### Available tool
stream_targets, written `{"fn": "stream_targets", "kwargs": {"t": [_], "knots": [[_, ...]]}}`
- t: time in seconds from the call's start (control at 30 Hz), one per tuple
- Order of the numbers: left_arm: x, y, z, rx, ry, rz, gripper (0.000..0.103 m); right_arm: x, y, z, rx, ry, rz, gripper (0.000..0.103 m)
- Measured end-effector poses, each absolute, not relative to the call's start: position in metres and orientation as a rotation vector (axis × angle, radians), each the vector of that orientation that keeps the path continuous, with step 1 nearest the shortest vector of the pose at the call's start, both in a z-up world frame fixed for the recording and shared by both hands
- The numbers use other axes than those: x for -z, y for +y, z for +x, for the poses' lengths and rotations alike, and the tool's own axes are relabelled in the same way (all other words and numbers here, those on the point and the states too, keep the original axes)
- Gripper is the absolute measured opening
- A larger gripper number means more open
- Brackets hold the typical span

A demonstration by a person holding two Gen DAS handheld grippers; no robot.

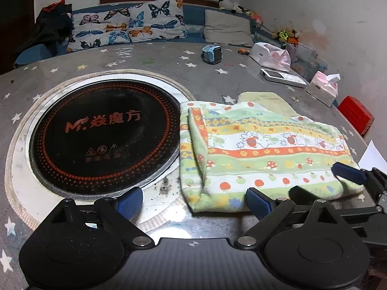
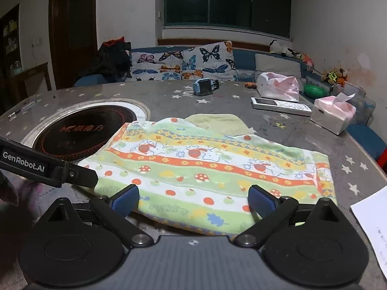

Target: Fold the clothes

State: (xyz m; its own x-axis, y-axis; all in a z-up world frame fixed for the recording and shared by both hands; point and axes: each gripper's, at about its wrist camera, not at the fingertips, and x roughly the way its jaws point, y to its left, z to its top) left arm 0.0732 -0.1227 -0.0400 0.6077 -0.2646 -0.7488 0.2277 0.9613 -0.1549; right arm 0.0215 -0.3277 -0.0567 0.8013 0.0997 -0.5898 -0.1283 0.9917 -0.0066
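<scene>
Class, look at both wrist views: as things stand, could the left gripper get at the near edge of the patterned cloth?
Probably yes. The left gripper is open beside the cloth, its right finger at the near hem. Nothing lies between them; the right gripper sits further along the same edge.

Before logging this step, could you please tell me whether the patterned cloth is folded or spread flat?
Folded: the patterned cloth shows a doubled layer turned over along its edge beside the cooktop.
</scene>
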Motion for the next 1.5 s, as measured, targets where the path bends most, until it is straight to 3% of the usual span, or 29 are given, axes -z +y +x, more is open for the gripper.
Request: {"fn": "stream_targets", "kwargs": {"t": [0.17,0.57,1.5], "knots": [[0.036,-0.121,0.063,0.287,0.826,-0.025,0.103,0.059,-0.322,0.018,-0.123,0.625,-0.063,0.103],[0.026,-0.131,0.04,0.303,0.71,0.021,0.103,0.056,-0.329,-0.002,-0.078,0.63,-0.027,0.103],[0.034,-0.14,0.008,0.37,0.753,0.048,0.103,0.058,-0.339,-0.046,0.029,0.632,0.028,0.103]]}}
